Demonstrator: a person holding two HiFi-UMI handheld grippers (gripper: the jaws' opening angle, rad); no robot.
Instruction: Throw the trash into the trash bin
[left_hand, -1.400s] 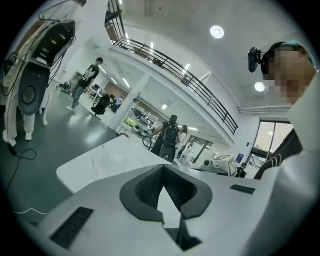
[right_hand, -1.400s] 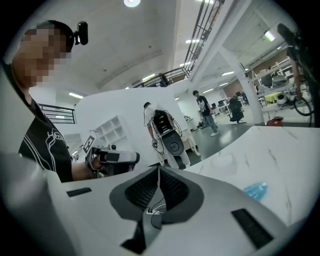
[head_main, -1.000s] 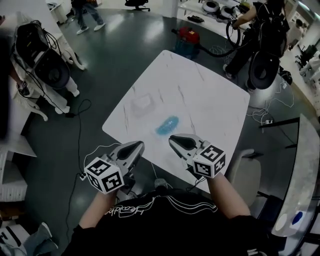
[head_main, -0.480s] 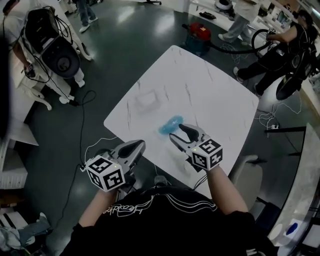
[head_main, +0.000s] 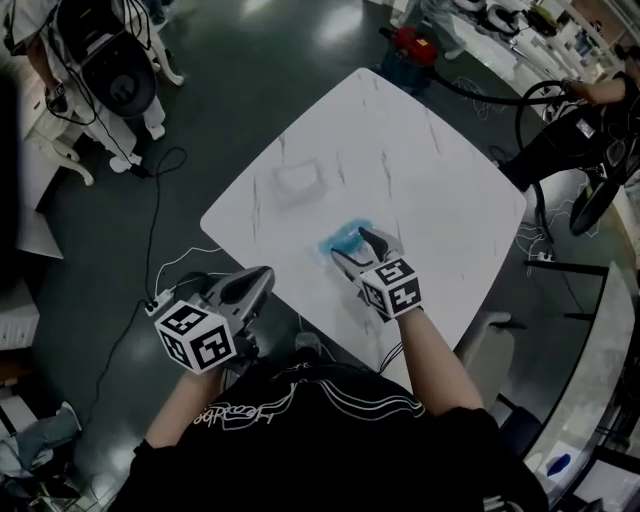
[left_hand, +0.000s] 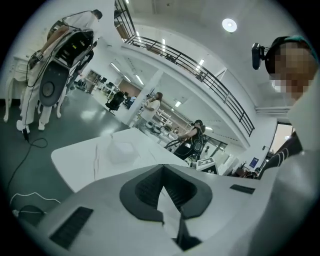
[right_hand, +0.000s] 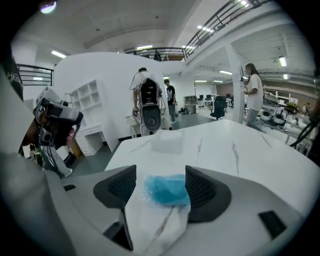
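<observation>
Trash wad (right_hand: 166, 189), blue, on the table (head_main: 430, 170), sits between our right gripper's (head_main: 358, 243) jaws, which have just been opening wide to straddle it, untouched; our left gripper (head_main: 266, 272), closed on nothing, idles at its 8 o'clock.

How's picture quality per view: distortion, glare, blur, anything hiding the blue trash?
Head view: dim, glare patches on the floor, blue trash readable on the white table. Left gripper view: heavy fisheye, black round border, mosaic patch upper right, trash not seen. Right gripper view: same fisheye, ceiling lights glare mildly, trash sharp up close, unobstructed.
</observation>
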